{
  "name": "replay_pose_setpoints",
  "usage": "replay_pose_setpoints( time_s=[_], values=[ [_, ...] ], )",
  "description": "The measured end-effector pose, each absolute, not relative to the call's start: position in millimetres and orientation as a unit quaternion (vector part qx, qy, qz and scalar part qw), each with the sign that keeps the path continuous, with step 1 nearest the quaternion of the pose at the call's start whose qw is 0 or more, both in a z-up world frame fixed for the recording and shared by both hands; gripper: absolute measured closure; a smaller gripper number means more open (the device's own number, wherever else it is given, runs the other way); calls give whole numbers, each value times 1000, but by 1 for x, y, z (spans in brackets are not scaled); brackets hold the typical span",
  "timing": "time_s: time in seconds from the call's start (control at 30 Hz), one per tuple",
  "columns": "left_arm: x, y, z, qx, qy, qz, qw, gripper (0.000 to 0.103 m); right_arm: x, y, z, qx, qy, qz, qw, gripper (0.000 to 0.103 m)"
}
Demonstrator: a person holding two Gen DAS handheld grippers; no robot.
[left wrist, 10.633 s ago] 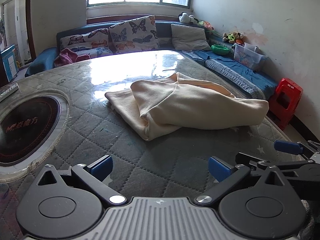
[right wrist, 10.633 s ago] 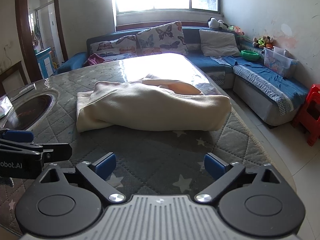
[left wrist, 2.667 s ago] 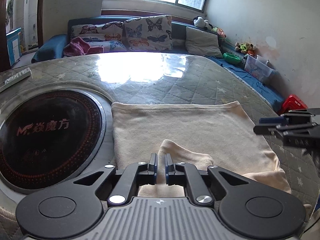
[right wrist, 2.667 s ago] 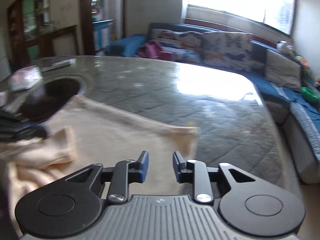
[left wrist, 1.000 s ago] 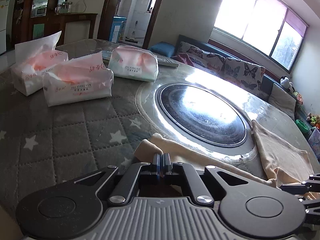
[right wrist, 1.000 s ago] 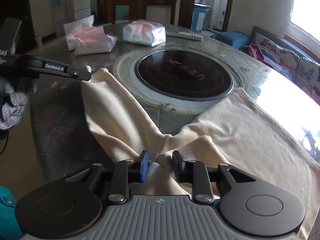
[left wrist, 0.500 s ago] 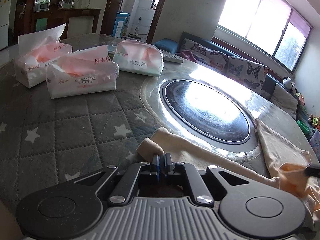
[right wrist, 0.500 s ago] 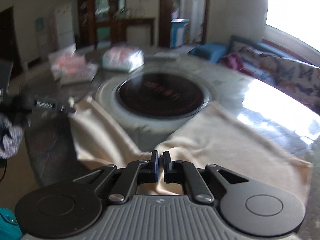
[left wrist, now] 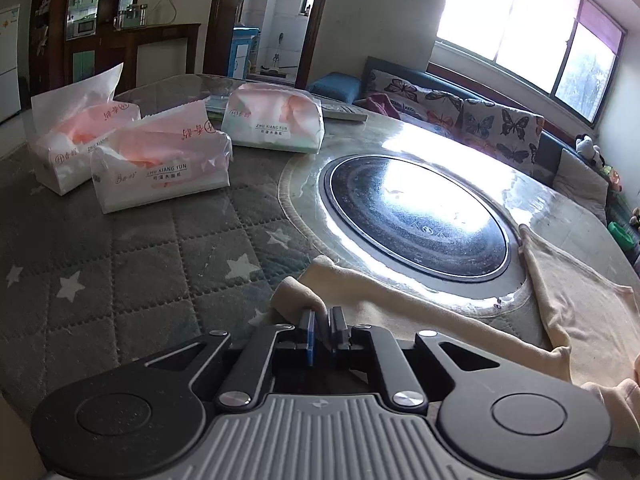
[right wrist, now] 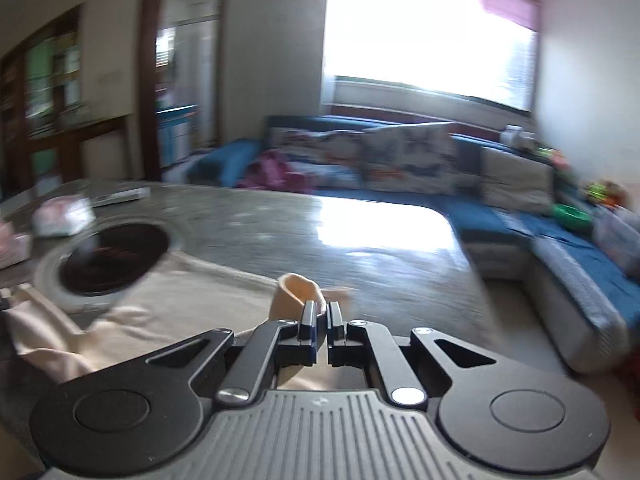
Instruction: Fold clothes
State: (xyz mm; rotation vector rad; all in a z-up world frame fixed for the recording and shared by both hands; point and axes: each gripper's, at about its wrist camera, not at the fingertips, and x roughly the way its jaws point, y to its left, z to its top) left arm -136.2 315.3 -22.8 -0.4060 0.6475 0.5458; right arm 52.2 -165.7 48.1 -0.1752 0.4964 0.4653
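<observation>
1. On the quilted worktop (left wrist: 120, 264), my left claw (left wrist: 323, 320) has just been easing apart slightly, cream garment (left wrist: 580, 312) sleeve end between its pads.
2. My right claw (right wrist: 320, 316) is pressed together, pinching a fold of that garment.
3. Cloth lies spread beside the round dark hotplate (left wrist: 416, 216), one sleeve stretched out.

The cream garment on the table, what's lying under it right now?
The cream garment lies on the grey quilted table cover, and its stretched edge overlaps the clear rim around the black round cooktop. Whatever else sits beneath the cloth is covered.
</observation>
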Motion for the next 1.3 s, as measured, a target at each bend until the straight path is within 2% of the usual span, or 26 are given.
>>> replay_pose_setpoints(
  time_s=[0.23, 0.4, 0.5, 0.67, 0.73, 0.8, 0.9, 0.97, 1.07, 1.2, 1.3],
  values=[
    [-135, 307, -14, -166, 320, 264, 895, 89, 51, -240, 31, -56, 245, 121, 960, 99],
    [-135, 297, -2, -143, 317, 258, 902, 80, 58, -286, 8, -42, 268, 46, 961, 99],
    [-131, 286, 7, -125, 315, 235, 911, 77, 59, -302, -3, -35, 279, 18, 960, 97],
    [-114, 257, 20, -113, 308, 165, 930, 61, 54, -304, -11, -22, 284, 13, 959, 93],
    [-105, 242, 22, -108, 307, 125, 937, 58, 49, -295, -15, -17, 288, 33, 957, 88],
    [-95, 226, 20, -105, 310, 83, 941, 54, 51, -285, -21, -16, 295, 54, 954, 69],
    [-80, 200, 14, -94, 320, 21, 943, 50, 54, -269, -29, -18, 308, 86, 947, 68],
    [-72, 182, 10, -76, 325, -18, 943, 45, 53, -258, -35, -15, 318, 106, 942, 64],
    [-59, 159, 2, -47, 330, -61, 941, 37, 49, -241, -36, -17, 324, 143, 935, 63],
    [-40, 145, -8, -17, 333, -97, 938, 33, 41, -212, -29, -33, 319, 209, 924, 57],
    [-29, 140, -14, -9, 344, -126, 930, 23, 38, -188, -24, -45, 318, 260, 911, 55]
  ],
)
